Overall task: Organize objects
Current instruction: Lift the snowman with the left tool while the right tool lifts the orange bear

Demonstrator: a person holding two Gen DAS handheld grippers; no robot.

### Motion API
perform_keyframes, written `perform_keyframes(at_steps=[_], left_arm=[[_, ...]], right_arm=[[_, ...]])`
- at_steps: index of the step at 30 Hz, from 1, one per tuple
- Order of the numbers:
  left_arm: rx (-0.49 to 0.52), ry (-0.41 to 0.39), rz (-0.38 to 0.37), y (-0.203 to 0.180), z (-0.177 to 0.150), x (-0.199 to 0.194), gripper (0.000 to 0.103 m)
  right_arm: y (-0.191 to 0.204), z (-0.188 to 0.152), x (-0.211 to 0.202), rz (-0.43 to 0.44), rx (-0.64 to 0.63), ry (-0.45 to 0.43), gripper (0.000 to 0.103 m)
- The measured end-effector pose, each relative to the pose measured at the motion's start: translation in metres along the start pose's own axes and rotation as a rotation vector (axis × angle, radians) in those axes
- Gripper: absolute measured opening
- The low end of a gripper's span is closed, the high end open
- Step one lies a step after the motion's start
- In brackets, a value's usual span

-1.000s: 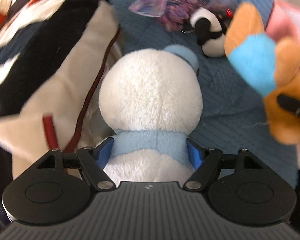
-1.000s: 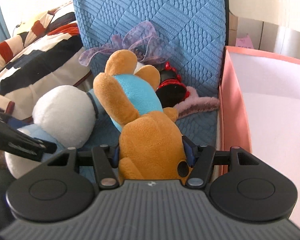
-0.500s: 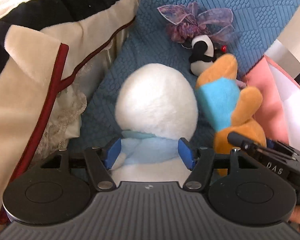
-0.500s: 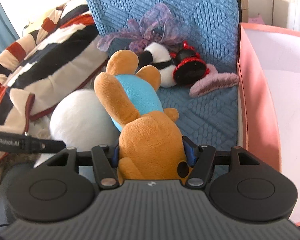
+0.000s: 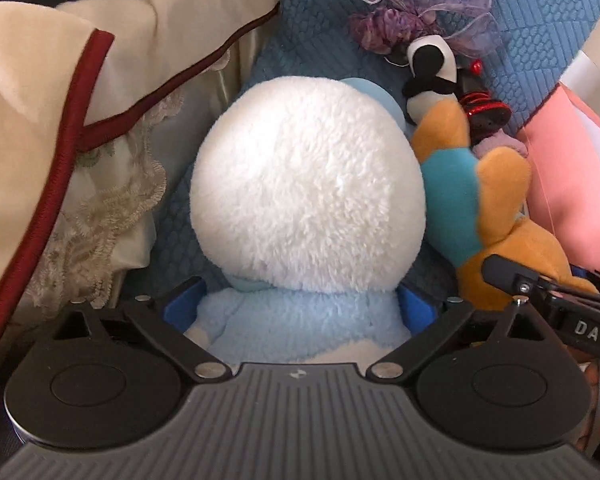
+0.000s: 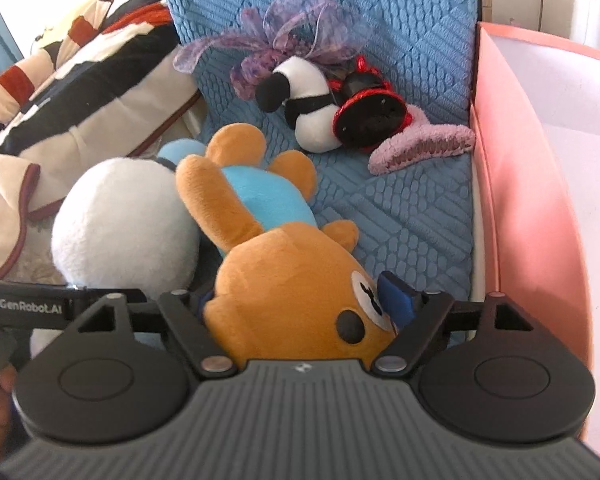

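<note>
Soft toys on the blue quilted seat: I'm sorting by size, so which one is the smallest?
The small black-and-white panda plush, lying by the purple ribbon bow. The round white-and-light-blue plush and the orange-and-turquoise plush are far bulkier.

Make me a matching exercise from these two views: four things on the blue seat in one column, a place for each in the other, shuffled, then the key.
Things:
1. white plush
2. orange plush
3. panda toy
4. pink box

Places:
A. far back, by the purple ribbon
B. between the right gripper jaws
C. beside the seat's right edge
D. between the left gripper jaws

Pairs: 1-D, 2-B, 3-A, 4-C
</note>
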State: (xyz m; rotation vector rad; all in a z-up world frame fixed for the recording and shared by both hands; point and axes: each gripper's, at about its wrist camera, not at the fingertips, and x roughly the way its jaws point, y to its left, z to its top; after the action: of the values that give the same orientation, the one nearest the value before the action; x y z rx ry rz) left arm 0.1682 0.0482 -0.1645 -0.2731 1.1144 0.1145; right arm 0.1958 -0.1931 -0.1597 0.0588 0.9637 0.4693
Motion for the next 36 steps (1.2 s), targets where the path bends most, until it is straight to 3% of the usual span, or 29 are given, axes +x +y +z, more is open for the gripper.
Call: perform_keyframes(at_steps=[11,15,26,36], left_arm=[[-0.038,-0.039,-0.062,0.011,-0.001,-0.002,0.1],[-0.049,-0.044,-0.077,0.014,0.0,-0.002,0.1],[-0.106,-0.031,-0.104,0.02,0.005,0.006,0.1],[-0.165,-0.096,-0.094,0.018,0.0,-0.01,0.085]], right_arm=[[0.015,0.0,0.027,-0.067,-0.027,0.079,0.085],[0.015,0.001,0.019,-0.079,0.029,0.065,0.073],[0.016,-0.005,-0.009,-0.096,0.143,0.071,0.073],[0.013,-0.003,-0.03,-0.076,0.194,0.064,0.073]])
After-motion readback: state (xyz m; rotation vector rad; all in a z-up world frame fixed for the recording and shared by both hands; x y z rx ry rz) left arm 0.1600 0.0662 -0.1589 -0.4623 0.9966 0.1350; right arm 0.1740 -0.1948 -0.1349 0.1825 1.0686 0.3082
